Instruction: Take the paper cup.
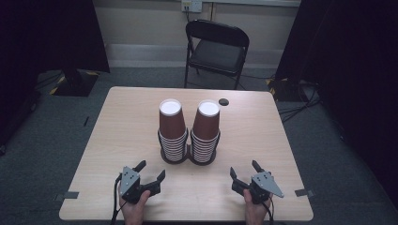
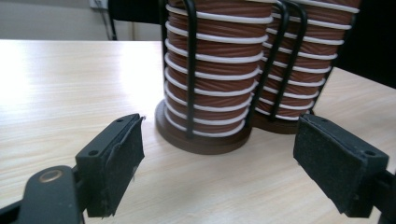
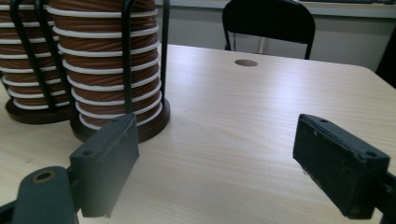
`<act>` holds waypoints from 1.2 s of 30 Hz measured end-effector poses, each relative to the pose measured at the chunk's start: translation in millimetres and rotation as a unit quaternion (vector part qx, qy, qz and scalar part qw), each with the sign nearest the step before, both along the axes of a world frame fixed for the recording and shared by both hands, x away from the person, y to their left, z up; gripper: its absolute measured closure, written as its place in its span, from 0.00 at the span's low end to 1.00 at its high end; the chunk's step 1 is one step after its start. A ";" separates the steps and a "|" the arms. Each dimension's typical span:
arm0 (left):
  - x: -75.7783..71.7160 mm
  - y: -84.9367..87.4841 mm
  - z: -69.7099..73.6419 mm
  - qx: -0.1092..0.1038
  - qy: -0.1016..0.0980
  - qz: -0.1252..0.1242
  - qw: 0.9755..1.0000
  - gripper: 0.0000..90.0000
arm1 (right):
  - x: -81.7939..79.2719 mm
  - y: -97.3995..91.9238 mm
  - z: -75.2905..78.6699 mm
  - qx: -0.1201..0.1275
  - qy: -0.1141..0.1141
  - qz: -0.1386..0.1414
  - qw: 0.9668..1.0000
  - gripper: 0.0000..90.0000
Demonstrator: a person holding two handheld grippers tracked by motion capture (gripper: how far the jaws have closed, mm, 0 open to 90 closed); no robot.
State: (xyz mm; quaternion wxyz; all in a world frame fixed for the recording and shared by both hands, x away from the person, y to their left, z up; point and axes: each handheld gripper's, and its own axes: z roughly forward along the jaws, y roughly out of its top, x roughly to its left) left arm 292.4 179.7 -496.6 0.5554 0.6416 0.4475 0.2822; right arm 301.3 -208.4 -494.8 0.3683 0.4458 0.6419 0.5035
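Seen from the high view: two stacks of brown paper cups [image 1: 189, 129] in two wire holders at the table [image 1: 117, 140] centre, left gripper [image 1: 151, 171] and right gripper [image 1: 244, 170] both released and empty, near the front edge. From the left gripper view – jaws wide apart, left stack [image 2: 212, 70] just ahead. From the right gripper view – jaws spread, right stack [image 3: 109, 60] ahead-left; probably light, thin, easily crushed, so best taken gently by the top cup's wall below the rim.

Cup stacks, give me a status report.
Left gripper and right gripper open, empty. Two cup stacks upright in racks, untouched. Path clear.
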 end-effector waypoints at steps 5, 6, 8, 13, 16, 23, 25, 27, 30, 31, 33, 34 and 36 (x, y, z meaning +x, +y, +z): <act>-1.1 3.1 1.5 -0.007 -0.001 0.000 1.000 0.18 | 0.3 -1.3 -0.1 0.005 0.000 0.002 1.000 0.15; -1.4 1.9 2.0 -0.005 0.001 0.001 1.000 0.18 | 0.3 -1.6 -0.1 0.007 0.000 0.004 1.000 0.15; -1.8 0.8 2.6 -0.001 0.002 0.005 1.000 0.18 | 0.3 -1.5 -0.1 0.007 0.000 0.004 1.000 0.15; -5.4 -4.9 7.8 0.006 0.003 -0.013 1.000 0.19 | -0.3 -0.4 0.0 0.003 -0.001 0.009 1.000 0.17; -7.2 -8.5 10.5 0.011 0.004 -0.023 1.000 0.20 | -0.9 -0.2 -0.1 0.003 -0.004 0.006 1.000 0.17; -9.8 -16.1 15.4 0.005 -0.004 -0.042 0.999 0.21 | -2.9 2.4 -0.4 -0.008 -0.013 -0.003 1.000 0.17; -10.2 -18.7 17.3 0.004 -0.007 -0.050 0.999 0.21 | -3.6 0.3 -0.7 0.003 -0.018 0.002 1.000 0.21; -9.8 -22.4 19.4 0.006 -0.008 -0.057 0.998 0.21 | -3.6 -0.6 -0.7 0.005 -0.018 0.009 1.000 0.22; -6.5 -29.4 23.8 0.009 -0.008 -0.073 0.997 0.22 | -4.0 -0.4 -0.9 0.006 -0.022 0.017 1.000 0.23; -6.5 -29.4 23.8 0.009 -0.008 -0.073 0.997 0.22 | -4.0 -0.4 -0.9 0.006 -0.022 0.017 1.000 0.23; -4.4 -32.0 26.3 0.010 -0.011 -0.080 0.997 0.23 | -3.3 -0.4 -0.9 0.006 -0.021 0.018 1.000 0.23; -3.6 -34.7 29.9 0.016 -0.014 -0.083 0.996 0.23 | -3.3 -0.5 -0.7 0.005 -0.019 0.019 1.000 0.23; -2.5 -36.6 33.7 0.015 -0.018 -0.088 0.996 0.23 | -3.1 -0.1 -0.8 0.005 -0.019 0.014 1.000 0.21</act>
